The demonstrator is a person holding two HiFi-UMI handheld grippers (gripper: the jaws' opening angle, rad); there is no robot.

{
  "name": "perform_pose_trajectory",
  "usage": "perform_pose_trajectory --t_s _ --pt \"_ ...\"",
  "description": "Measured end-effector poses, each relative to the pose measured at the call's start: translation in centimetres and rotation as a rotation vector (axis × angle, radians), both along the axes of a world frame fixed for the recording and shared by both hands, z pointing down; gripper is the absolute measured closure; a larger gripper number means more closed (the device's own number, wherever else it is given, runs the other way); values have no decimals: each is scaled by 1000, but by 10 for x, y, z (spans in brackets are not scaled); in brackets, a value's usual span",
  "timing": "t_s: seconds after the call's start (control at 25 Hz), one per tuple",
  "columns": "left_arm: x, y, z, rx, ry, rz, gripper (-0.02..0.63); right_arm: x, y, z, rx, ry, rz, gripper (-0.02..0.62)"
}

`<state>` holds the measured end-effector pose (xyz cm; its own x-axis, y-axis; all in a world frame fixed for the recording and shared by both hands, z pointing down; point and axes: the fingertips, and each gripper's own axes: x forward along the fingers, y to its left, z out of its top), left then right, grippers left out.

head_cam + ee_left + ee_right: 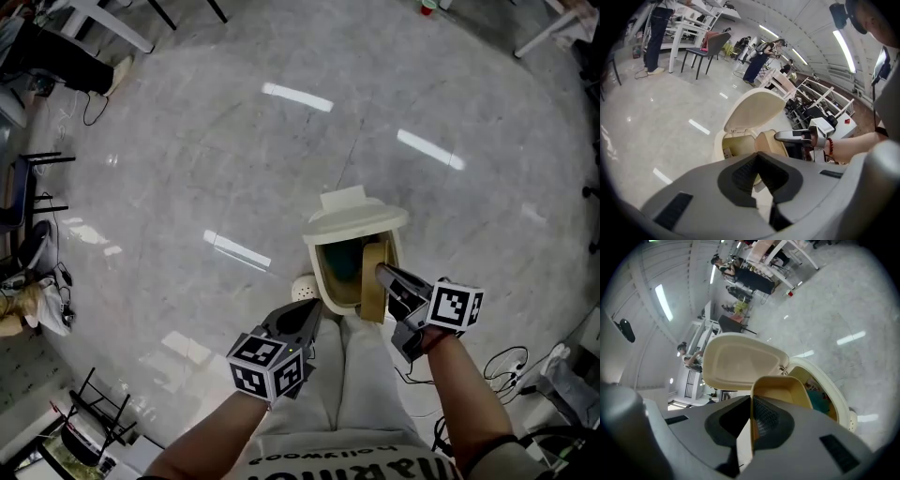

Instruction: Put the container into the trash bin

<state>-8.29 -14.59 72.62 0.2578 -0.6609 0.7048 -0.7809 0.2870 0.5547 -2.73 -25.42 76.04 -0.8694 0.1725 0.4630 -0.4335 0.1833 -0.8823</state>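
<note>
The right gripper (751,401) has its jaws pinched on one thin wall of the tan, open-topped plastic container (780,390), the wall edge running straight down between the ribbed black pads. In the head view this gripper (382,272) holds the container (372,291) on edge, at the near right side of the opening of the cream plastic trash bin (317,267). Its lower end is down inside the rim, though how deep cannot be made out. The container's far side is hidden behind its own wall in the right gripper view.

The bin's hinged cream lid (352,214) stands open, and its hollow underside (740,362) fills the space behind the container. Something teal (347,262) lies inside the bin, mostly covered by the rim and the container, and its shape is unclear.

The left gripper (757,157) has its jaws pressed together at the tips with nothing between them. It hangs (314,307) just short of the bin's near left side, apart from it. Its own view shows the bin (719,145), the raised lid (752,105) and the container (768,143) side on, but its grey body blocks the bin's lower part.

A small round white piece (302,286) sits at the bin's foot; what it is I cannot tell. The bin stands on a glossy grey floor (187,169), its base hidden from above.
</note>
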Motion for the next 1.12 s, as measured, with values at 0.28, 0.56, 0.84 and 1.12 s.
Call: perform_pose_trajectory --t_s 0.28,0.56,0.84,1.12 --pt "-3 3 42 -42 9 72 601 -12 7 48 33 56 -29 577" --pt "-15 -8 77 -79 35 46 601 -17 10 97 61 134 -67 577" --pt "-20 -13 92 -82 93 14 601 -20 14 134 67 241 -93 577" --pt "-15 4 107 -111 98 20 601 -24 20 173 52 351 -128 577"
